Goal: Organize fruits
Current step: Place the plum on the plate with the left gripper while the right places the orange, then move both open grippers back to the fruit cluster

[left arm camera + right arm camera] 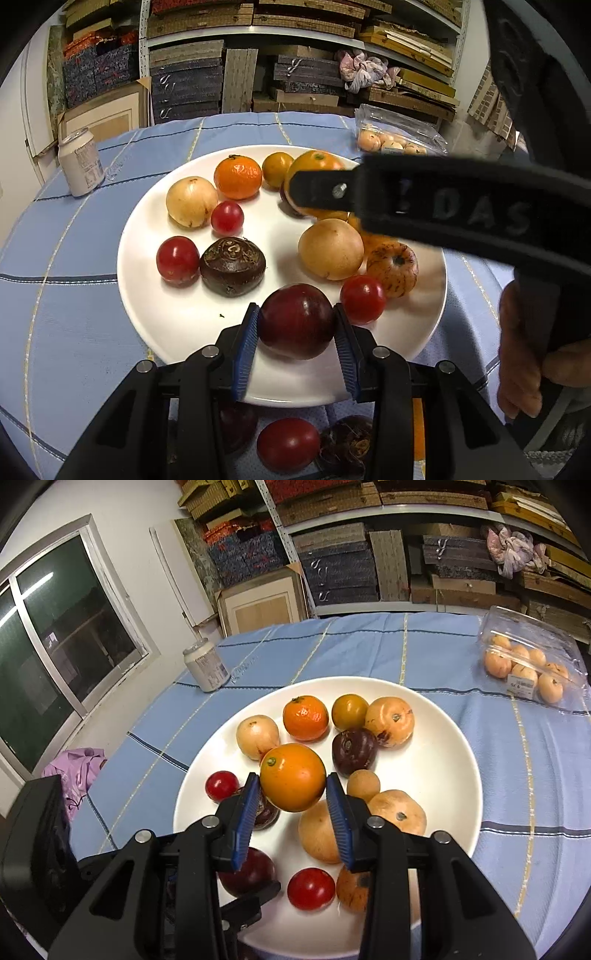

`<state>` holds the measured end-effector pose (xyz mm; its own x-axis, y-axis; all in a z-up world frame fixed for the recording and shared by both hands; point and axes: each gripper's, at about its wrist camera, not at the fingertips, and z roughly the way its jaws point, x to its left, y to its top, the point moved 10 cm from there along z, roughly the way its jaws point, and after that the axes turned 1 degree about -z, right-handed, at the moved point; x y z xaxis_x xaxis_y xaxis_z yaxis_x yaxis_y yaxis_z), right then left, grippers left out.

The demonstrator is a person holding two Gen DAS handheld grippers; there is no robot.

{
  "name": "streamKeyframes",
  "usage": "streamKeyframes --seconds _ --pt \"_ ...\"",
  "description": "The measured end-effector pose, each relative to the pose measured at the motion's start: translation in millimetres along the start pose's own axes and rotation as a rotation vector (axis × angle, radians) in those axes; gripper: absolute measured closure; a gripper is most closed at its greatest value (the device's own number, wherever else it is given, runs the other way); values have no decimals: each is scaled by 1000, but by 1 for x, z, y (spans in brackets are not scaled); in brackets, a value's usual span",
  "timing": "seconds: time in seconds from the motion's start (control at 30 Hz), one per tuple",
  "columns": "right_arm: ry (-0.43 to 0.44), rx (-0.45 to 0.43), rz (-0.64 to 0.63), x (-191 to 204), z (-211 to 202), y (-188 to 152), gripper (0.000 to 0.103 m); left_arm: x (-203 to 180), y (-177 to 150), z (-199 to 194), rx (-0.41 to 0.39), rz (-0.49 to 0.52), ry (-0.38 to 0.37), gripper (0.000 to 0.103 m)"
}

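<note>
A: What does the left gripper [297, 321] have?

B: Its 2 blue pads are clamped on a dark red plum [296, 320], 1 on each side, over the near part of the white plate [155, 314].

A: And the right gripper [293, 789]?

B: Clamped on a smooth orange fruit [293, 777], held above the middle of the plate. In the left wrist view its black finger crosses the far right of the plate, and a hand [524, 362] grips the handle at the right edge.

A: What lies on the plate?

B: On the left, 2 red tomatoes, the nearer [177, 259] touching a dark brown round fruit [232, 266]. Farther back sit a pale yellow fruit [191, 201] and a mandarin [238, 178]. On the right, a tan pear-like fruit [330, 249] touches a streaked apple [393, 268], with another tomato [363, 298] just near them.

A: Off the plate?

B: A pale can [81, 162] stands far left on the blue checked cloth [74, 314]. A clear plastic box [532, 661] of small orange fruits sits far right.
</note>
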<state>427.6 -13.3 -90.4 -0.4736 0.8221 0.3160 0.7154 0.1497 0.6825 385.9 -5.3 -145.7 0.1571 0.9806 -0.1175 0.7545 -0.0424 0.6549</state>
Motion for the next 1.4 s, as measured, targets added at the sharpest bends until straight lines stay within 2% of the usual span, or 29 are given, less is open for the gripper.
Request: streamKeyframes --seconds 0.2,0.27,0.33,0.4,0.5,0.6,0.73,0.83,0.93,1.07,1.17,1.27,1.4 --pt "-27 9 -26 -2 10 -3 67 0 -1 -1 -8 -8 -4 62" --pt "-20 21 -38 1 13 -5 63 0 0 -1 -15 -13 -5 62" --pt "-19 16 -33 0 10 -4 57 1 1 -4 -27 -24 -12 51" --pt "-22 -4 -26 -3 2 0 57 4 3 -8 -46 -41 -22 44" --pt "-38 -45 0 -12 -17 9 57 8 7 -19 -70 -58 -26 42" --pt "-28 -99 45 -14 -46 19 56 20 11 -38 -110 -94 -11 34" --pt "17 -194 48 5 -93 22 41 42 11 -67 -180 -138 44 29" --pt "32 -264 33 20 -121 4 35 67 -5 -84 -201 -190 95 29" --pt "29 -287 22 30 -131 -31 35 89 -24 -93 -195 -234 133 29" --pt "18 -235 40 31 -123 -71 34 101 -45 -106 -198 -261 150 29" --pt "-21 -222 21 30 -121 -86 34 96 -57 -107 -182 -238 154 29" --pt "-14 -237 37 28 -125 -88 29 85 -68 -105 -161 -177 157 29" --pt "-12 -244 52 24 -128 -88 27 78 -74 -97 -138 -134 166 28"
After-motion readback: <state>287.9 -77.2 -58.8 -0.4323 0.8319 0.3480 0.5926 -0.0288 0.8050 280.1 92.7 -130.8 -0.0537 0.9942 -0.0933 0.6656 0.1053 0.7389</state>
